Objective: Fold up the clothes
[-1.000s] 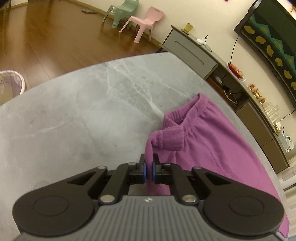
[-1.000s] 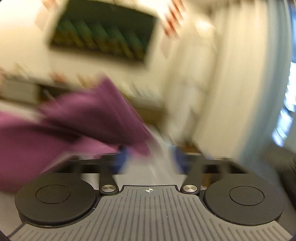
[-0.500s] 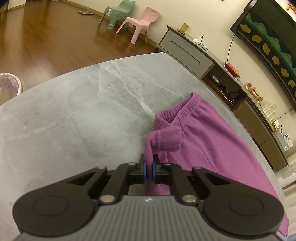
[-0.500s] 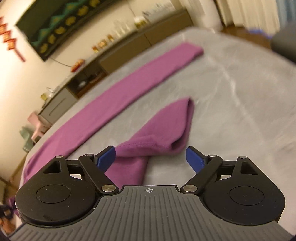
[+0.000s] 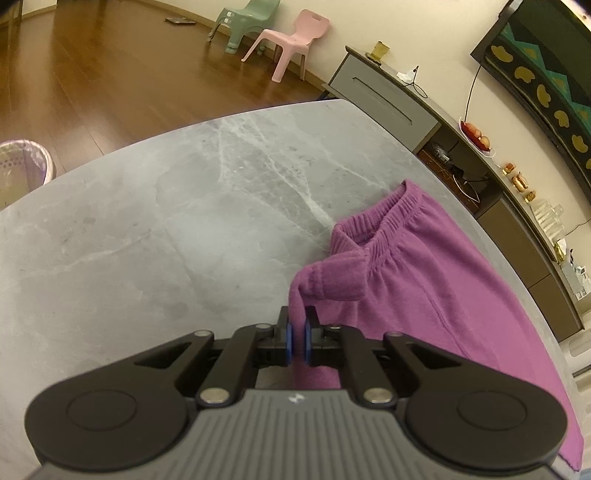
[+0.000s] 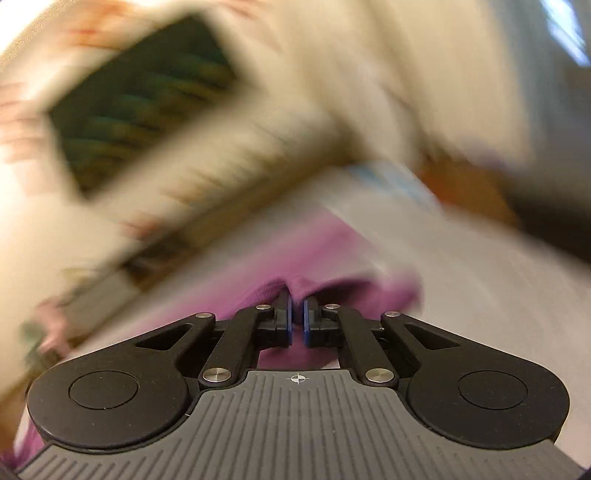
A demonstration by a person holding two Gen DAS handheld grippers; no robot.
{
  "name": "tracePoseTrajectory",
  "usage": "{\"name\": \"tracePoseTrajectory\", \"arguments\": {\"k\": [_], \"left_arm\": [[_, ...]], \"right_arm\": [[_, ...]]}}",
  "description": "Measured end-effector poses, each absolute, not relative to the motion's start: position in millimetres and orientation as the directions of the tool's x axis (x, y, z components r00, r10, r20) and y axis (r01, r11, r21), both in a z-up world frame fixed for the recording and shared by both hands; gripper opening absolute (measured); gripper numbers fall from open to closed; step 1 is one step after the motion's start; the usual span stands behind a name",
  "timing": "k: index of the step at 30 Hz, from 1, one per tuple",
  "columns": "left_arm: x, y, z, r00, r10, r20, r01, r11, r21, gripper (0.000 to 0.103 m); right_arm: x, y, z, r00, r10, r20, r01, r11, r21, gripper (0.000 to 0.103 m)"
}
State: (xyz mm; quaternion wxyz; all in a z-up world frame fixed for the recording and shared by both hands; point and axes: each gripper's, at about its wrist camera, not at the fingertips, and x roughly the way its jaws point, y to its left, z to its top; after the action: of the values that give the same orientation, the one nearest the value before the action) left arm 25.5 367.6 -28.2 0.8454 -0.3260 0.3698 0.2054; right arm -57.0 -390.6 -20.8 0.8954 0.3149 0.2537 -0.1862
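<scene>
Purple pants (image 5: 436, 295) lie on the grey marble table (image 5: 147, 240), with the elastic waistband (image 5: 391, 218) at the far end. My left gripper (image 5: 297, 332) is shut on a bunched fold of the purple fabric near the waistband. In the right wrist view, which is heavily blurred by motion, my right gripper (image 6: 297, 317) is shut on another part of the purple pants (image 6: 295, 251), and the cloth bunches up just ahead of the fingertips.
The table edge curves round at the far side. Beyond it are a wooden floor, a pink chair (image 5: 291, 40), a green chair (image 5: 247, 18), a low grey sideboard (image 5: 384, 96) along the wall, and a laundry basket (image 5: 18, 166) at the left.
My right gripper was open over a pant leg half a second ago; now it is shut on the fabric and moving fast. My left gripper stays shut on the cloth and has barely moved.
</scene>
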Motion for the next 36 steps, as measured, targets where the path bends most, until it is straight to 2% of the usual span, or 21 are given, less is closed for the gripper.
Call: {"name": "tracePoseTrajectory", "arguments": {"k": [1, 3, 5, 7, 9, 11, 12, 17, 18, 20, 21, 22, 24, 26, 28, 29, 30, 31, 32, 33, 36], "left_arm": [[25.9, 366.7, -27.1, 0.644, 0.106, -0.758, -0.588, 0.703, -0.401, 0.007], [26.8, 364.2, -24.3, 0.65, 0.106, -0.753, -0.585, 0.702, -0.406, 0.007], [27.9, 360.7, -21.4, 0.654, 0.111, -0.748, -0.583, 0.704, -0.405, 0.007], [29.1, 356.7, -20.1, 0.652, 0.122, -0.748, -0.582, 0.714, -0.39, 0.007], [29.7, 353.9, -19.9, 0.646, 0.133, -0.752, -0.582, 0.723, -0.372, 0.007], [29.5, 354.5, -21.2, 0.642, 0.131, -0.756, -0.584, 0.723, -0.37, 0.007], [29.1, 355.6, -22.2, 0.64, 0.127, -0.758, -0.584, 0.721, -0.373, 0.007], [31.5, 353.7, -25.5, 0.631, 0.125, -0.766, -0.583, 0.727, -0.362, 0.007], [32.1, 352.7, -25.8, 0.629, 0.126, -0.767, -0.582, 0.731, -0.356, 0.007], [32.7, 351.3, -26.3, 0.626, 0.133, -0.769, -0.582, 0.736, -0.346, 0.007], [31.7, 351.6, -26.4, 0.624, 0.143, -0.768, -0.588, 0.734, -0.341, 0.007], [30.6, 353.1, -26.4, 0.621, 0.157, -0.768, -0.597, 0.73, -0.333, 0.006], [27.7, 358.6, -26.5, 0.612, 0.194, -0.767, -0.621, 0.719, -0.313, 0.006], [26.1, 363.6, -29.4, 0.602, 0.196, -0.774, -0.634, 0.706, -0.315, 0.006], [26.8, 362.8, -30.5, 0.594, 0.193, -0.781, -0.635, 0.709, -0.307, 0.006], [27.4, 361.4, -30.5, 0.59, 0.194, -0.784, -0.633, 0.714, -0.3, 0.006], [28.1, 360.0, -30.5, 0.585, 0.194, -0.787, -0.632, 0.718, -0.293, 0.006], [28.7, 358.6, -30.5, 0.581, 0.194, -0.79, -0.63, 0.722, -0.286, 0.006], [29.3, 356.9, -29.5, 0.579, 0.198, -0.791, -0.628, 0.727, -0.278, 0.006], [30.1, 354.2, -27.5, 0.58, 0.203, -0.789, -0.626, 0.731, -0.273, 0.006], [31.6, 351.2, -24.4, 0.588, 0.202, -0.783, -0.622, 0.732, -0.278, 0.007]], "right_arm": [[-62.9, -413.9, -42.9, 0.745, -0.121, -0.656, 0.566, 0.636, 0.525, 0.008], [-80.7, -439.0, -63.9, 0.76, -0.037, -0.649, 0.573, 0.509, 0.642, 0.01], [-89.9, -441.7, -58.4, 0.759, -0.065, -0.648, 0.573, 0.538, 0.618, 0.018], [-86.3, -429.4, -47.9, 0.758, -0.086, -0.646, 0.547, 0.622, 0.56, 0.052], [-79.6, -408.5, -34.5, 0.76, -0.071, -0.646, 0.481, 0.731, 0.485, 0.059], [-65.7, -382.2, -28.7, 0.736, -0.076, -0.672, 0.412, 0.838, 0.358, 0.076], [-58.6, -369.6, -27.4, 0.721, -0.082, -0.688, 0.378, 0.879, 0.291, 0.088], [-23.1, -349.7, -45.8, 0.597, -0.231, -0.769, 0.381, 0.924, 0.018, 0.09], [-14.8, -352.4, -49.8, 0.576, -0.238, -0.782, 0.383, 0.924, 0.001, 0.088], [-3.2, -356.1, -49.6, 0.567, -0.239, -0.788, 0.382, 0.924, -0.005, 0.068], [1.1, -357.6, -46.3, 0.58, -0.23, -0.782, 0.377, 0.926, 0.007, 0.023], [7.3, -360.2, -42.3, 0.613, -0.191, -0.766, 0.349, 0.936, 0.045, 0.0], [10.3, -359.7, -21.0, 0.72, -0.153, -0.677, 0.294, 0.951, 0.097, 0.0], [7.5, -349.5, 10.3, 0.815, -0.214, -0.539, 0.272, 0.962, 0.029, 0.0], [18.4, -357.7, 12.0, 0.805, -0.275, -0.525, 0.323, 0.946, 0.0, 0.0], [25.9, -365.1, 7.9, 0.788, -0.305, -0.535, 0.355, 0.935, -0.009, 0.002], [33.1, -372.7, 3.2, 0.77, -0.329, -0.547, 0.385, 0.923, -0.013, 0.021], [38.0, -380.9, -4.7, 0.752, -0.327, -0.572, 0.403, 0.915, 0.007, 0.049], [42.8, -389.1, -12.7, 0.734, -0.324, -0.597, 0.421, 0.907, 0.026, 0.057], [46.3, -396.7, -18.9, 0.721, -0.318, -0.616, 0.437, 0.898, 0.048, 0.057], [21.9, -404.0, -4.3, 0.772, -0.249, -0.585, 0.425, 0.886, 0.183, 0.076]]}}
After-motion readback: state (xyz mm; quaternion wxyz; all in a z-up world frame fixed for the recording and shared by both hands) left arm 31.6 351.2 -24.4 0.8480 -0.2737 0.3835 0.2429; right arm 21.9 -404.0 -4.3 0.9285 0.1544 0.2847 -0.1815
